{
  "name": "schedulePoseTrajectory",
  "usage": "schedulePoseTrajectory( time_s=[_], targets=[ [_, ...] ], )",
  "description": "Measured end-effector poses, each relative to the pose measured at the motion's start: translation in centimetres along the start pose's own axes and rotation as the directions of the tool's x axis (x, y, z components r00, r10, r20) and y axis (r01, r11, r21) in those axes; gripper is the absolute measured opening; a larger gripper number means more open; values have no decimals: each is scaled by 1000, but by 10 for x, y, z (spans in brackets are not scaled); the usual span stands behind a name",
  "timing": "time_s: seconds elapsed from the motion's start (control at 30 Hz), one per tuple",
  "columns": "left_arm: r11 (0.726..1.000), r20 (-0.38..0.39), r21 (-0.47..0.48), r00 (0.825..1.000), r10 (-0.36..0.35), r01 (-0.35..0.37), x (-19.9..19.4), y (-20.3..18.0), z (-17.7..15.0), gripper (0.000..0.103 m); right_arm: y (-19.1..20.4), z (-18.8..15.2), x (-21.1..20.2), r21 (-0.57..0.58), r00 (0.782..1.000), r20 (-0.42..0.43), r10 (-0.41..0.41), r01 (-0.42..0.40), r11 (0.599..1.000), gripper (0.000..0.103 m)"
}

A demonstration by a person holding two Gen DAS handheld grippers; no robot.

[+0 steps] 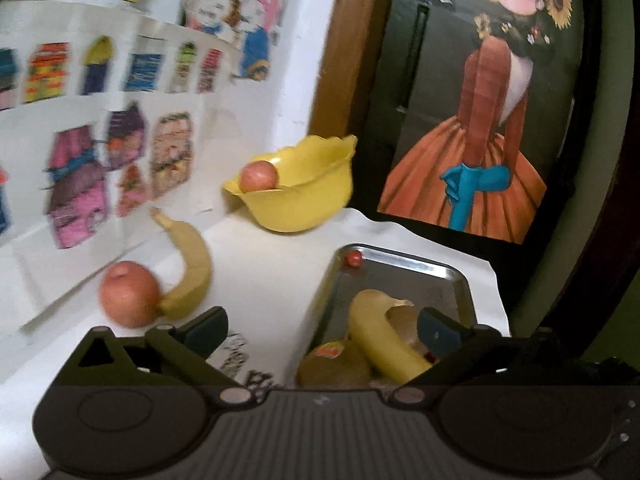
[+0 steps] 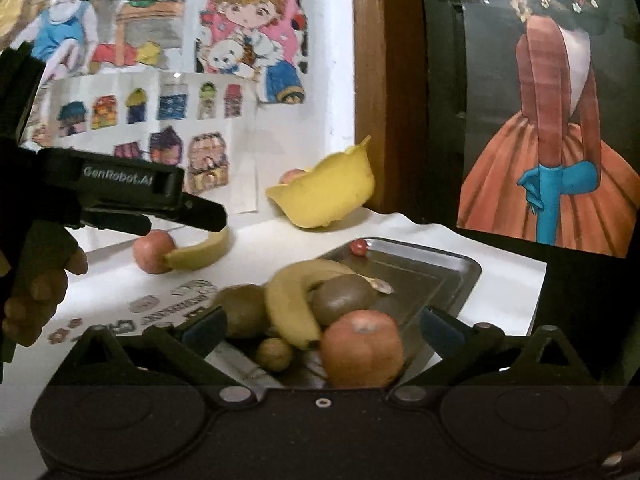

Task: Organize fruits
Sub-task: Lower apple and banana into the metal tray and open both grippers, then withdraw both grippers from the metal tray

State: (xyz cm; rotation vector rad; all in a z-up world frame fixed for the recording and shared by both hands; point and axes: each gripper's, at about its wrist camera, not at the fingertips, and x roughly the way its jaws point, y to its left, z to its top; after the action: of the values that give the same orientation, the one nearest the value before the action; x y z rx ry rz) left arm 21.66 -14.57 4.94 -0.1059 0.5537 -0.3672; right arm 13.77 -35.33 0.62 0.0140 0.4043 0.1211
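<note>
**Right hand-held gripper nearest the tray fruit**

The right hand-held gripper (image 2: pixel 322 326) hangs spread and empty, the tray apple (image 2: pixel 362 348) sitting just ahead between its fingers, a little to its right. Beside that apple, the tray banana (image 2: pixel 296 300) runs its long axis forward and away, curving over two kiwis. The left hand-held gripper (image 1: pixel 322 326) is also spread and empty, at the tray's (image 1: pixel 448 272) left edge. Farther out on the bench (image 1: pixel 260 272), a loose apple (image 1: pixel 130 294) touches a loose banana (image 1: pixel 190 264). At the back, the yellow bowl (image 1: pixel 296 196) holds one apple. Both views are blurred, and the tray's near end is cut off.
</note>
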Motion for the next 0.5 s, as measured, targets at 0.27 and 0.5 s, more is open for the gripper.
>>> schedulePoseTrajectory(
  time_s=[0.27,0.5],
  targets=[
    [997,31,-65,999,40,-38,-52,52,-16,103,51,8,-32,-42,999,-26,33,-34,999,102],
    [990,44,-116,995,85,-80,-84,103,-32,103,119,16,-50,-98,993,-58,105,-111,989,102]
  ],
)
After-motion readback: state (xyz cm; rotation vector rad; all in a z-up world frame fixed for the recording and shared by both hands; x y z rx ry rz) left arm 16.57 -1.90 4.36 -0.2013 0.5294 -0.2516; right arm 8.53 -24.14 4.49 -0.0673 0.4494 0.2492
